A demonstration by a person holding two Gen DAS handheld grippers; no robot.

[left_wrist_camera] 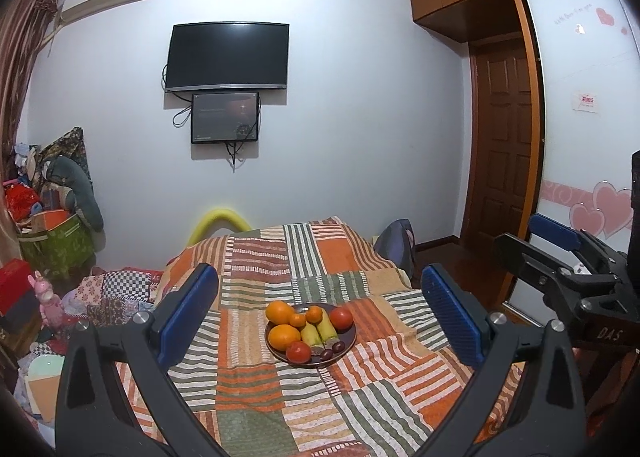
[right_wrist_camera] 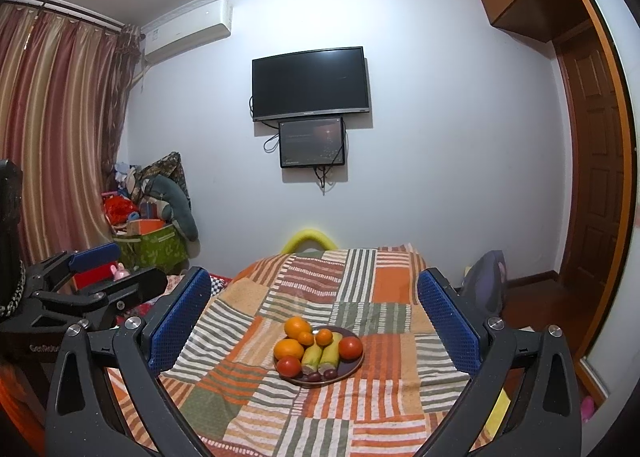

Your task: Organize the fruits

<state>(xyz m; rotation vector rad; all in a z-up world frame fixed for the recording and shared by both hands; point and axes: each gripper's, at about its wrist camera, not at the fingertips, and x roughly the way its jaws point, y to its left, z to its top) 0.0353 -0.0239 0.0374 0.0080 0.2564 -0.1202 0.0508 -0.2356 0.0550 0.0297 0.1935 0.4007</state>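
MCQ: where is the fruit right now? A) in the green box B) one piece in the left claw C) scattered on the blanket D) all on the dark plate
D: the oranges, tomatoes and bananas all sit on the plate; both claws are open and empty.

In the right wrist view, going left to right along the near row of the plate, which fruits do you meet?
Near tomato → left banana piece → right banana piece → far-right tomato, all on the plate. The dark grapes at the front rim overlap the banana ends, so I leave them out.
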